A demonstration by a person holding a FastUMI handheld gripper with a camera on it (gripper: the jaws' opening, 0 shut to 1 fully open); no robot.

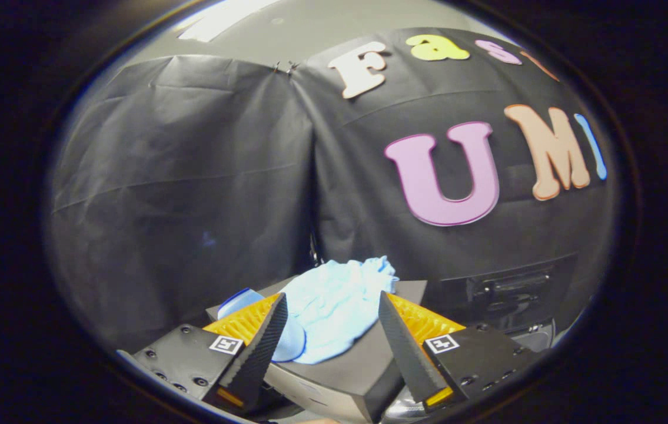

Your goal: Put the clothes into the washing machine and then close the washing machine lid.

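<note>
A crumpled light-blue garment [331,309] lies on a dark box-like top [351,365] just ahead of my fingers. A darker blue piece of cloth [286,338] shows beside it, next to one finger. My gripper [331,303] is open, its fingers spread on either side of the garment's near part without pressing on it. To the right and beyond the fingers stands a dark appliance with a handle recess [510,291], which looks like the washing machine; whether its lid is up I cannot tell.
The black cloth wall [192,176] hangs close behind the box and the appliance. A pale ceiling [310,23] shows above it. The box's pale front face [322,397] drops away below my fingers.
</note>
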